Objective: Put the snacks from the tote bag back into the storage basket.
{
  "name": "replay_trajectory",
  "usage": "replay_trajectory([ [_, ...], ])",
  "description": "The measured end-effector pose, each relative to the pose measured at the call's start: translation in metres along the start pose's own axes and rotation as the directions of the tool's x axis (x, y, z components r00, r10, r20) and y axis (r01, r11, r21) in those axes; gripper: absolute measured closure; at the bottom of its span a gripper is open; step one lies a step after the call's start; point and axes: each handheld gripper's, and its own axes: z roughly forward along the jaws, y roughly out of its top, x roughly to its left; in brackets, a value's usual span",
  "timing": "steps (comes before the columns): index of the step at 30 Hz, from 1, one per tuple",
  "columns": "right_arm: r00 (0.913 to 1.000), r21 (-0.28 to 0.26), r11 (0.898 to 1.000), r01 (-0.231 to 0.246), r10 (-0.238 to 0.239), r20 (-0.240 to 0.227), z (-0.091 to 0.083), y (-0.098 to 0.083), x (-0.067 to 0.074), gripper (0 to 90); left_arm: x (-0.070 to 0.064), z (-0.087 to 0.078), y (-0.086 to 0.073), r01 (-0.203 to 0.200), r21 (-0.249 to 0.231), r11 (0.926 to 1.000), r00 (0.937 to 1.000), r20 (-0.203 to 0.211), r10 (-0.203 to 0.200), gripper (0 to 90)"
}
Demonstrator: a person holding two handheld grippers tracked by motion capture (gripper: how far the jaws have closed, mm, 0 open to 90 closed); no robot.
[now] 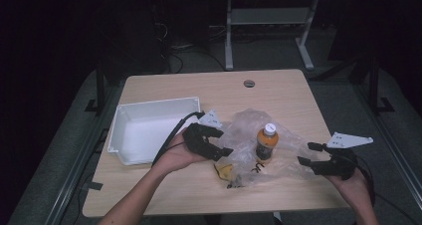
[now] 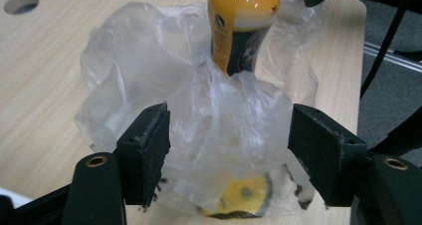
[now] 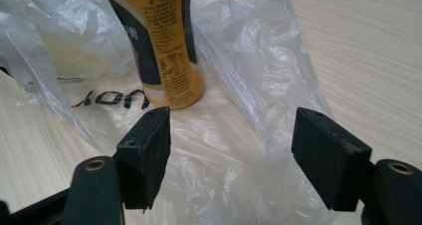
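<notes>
An orange juice bottle (image 1: 266,142) with a white cap stands upright on a crumpled clear plastic bag (image 1: 283,158) in the middle of the table. My left gripper (image 1: 225,142) is open at the bag's left edge; in the left gripper view its jaws straddle a raised fold of the bag (image 2: 164,75), with the bottle (image 2: 241,26) just beyond. My right gripper (image 1: 305,154) is open at the bag's right edge; in the right gripper view the bag (image 3: 239,150) lies between its jaws and the bottle (image 3: 159,41) stands ahead. A yellow item (image 2: 244,195) lies under the plastic.
A white rectangular bin (image 1: 149,128) sits at the table's left, close behind my left hand. The yellow item (image 1: 225,171) and small dark bits (image 1: 256,168) lie at the bag's front. A round cable hole (image 1: 249,83) marks the far side. A desk frame (image 1: 268,21) stands beyond.
</notes>
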Motion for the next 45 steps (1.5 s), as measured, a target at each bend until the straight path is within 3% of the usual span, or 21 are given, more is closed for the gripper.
replay_trajectory([
  [17,0.9999,-0.020,1.000,0.008,-0.009,-0.006,-0.003,0.001,-0.001,30.4,0.001,0.024,0.036,-0.080,0.041,0.9959,0.9962,0.038,0.079,31.4],
  [22,1.0000,-0.021,1.000,0.006,-0.006,-0.007,-0.003,0.002,-0.002,30.3,0.005,0.034,0.045,-0.093,0.053,0.9943,0.9938,0.065,0.090,31.4],
  [24,1.0000,-0.023,1.000,0.008,-0.008,-0.005,-0.004,0.002,-0.002,30.1,0.005,0.039,0.048,-0.073,0.042,0.9964,0.9953,0.067,0.070,31.4],
  [45,1.0000,-0.051,0.999,-0.007,0.007,0.002,-0.007,0.000,-0.008,28.6,0.008,0.064,0.081,-0.135,0.073,0.9881,0.9860,0.108,0.127,31.0],
])
